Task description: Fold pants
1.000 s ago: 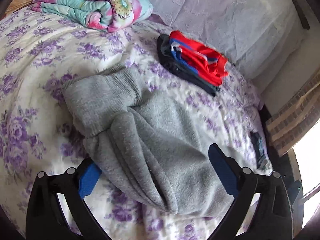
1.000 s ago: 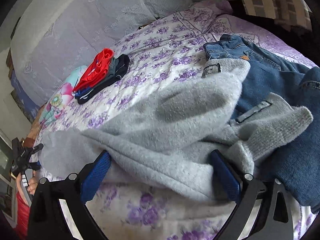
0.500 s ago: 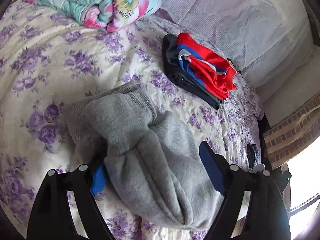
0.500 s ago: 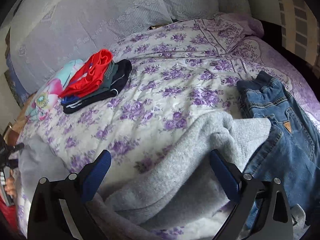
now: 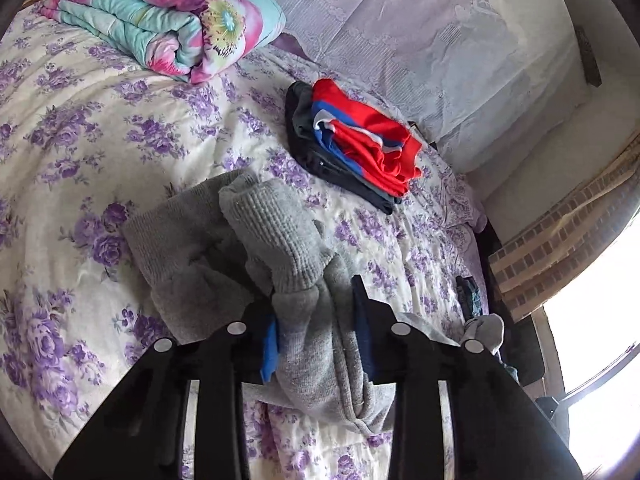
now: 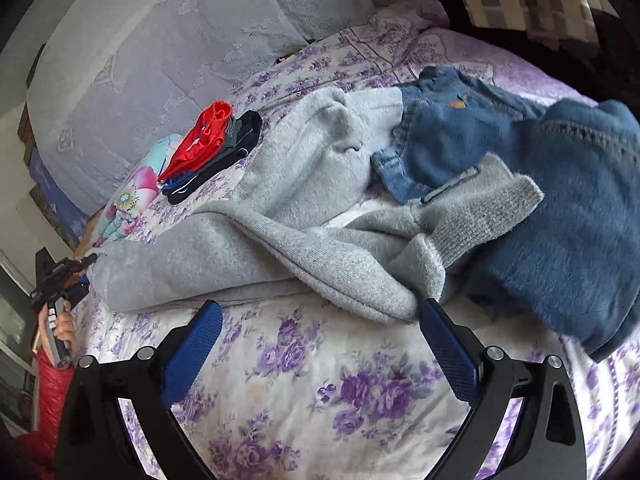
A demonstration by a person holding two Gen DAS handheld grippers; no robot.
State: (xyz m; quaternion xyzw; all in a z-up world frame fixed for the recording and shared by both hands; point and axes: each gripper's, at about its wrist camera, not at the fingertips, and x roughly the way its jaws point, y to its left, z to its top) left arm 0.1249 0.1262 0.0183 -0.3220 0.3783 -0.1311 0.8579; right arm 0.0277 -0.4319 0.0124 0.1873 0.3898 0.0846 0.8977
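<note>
I see the bed (image 6: 360,392) under its purple-flowered cover filling both views, with a pale headboard (image 5: 420,40) behind. The grey pants (image 6: 288,216) sprawl across the middle of the cover, their waist end lying against blue jeans (image 6: 452,136) and a blue fleece garment (image 6: 568,220). A rolled floral blanket (image 5: 168,20) sits near the headboard, and a folded stack of red and dark clothes (image 5: 356,148) lies beside it. My left gripper (image 5: 314,324) has just been closing and now pinches a bunched leg of the grey pants between its blue pads. My right gripper (image 6: 320,320) stands wide, just short of the pants' near edge, holding nothing.
</note>
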